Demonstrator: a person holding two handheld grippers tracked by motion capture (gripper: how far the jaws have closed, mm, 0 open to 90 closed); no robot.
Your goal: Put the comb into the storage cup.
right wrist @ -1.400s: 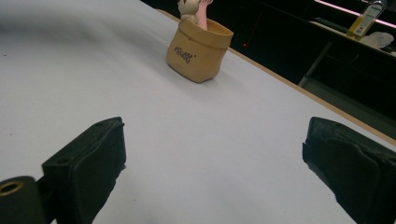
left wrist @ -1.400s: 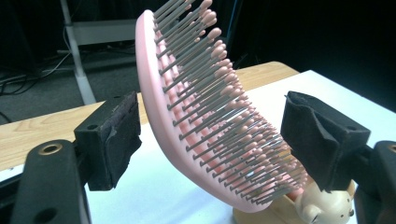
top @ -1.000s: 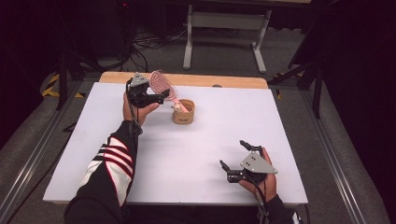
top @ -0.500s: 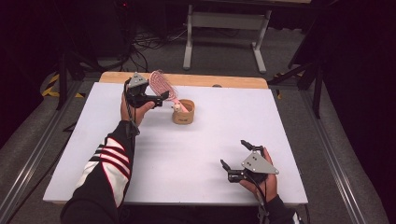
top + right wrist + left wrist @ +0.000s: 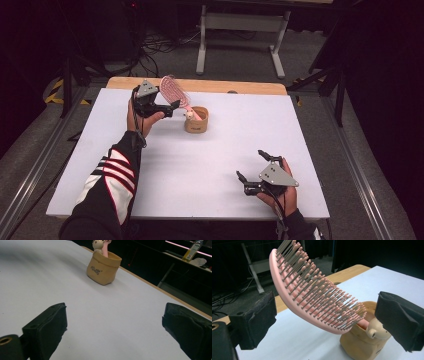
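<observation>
On the white table, the pink hairbrush stands handle-down in the tan holder, propped by its rim, so the left gripper has just spread its jaws beside it, pinching nothing, while the right gripper rests spread and empty near the front edge

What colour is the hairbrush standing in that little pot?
Pink hairbrush with greyish bristles tipped pink; the left gripper view shows it best.
</observation>
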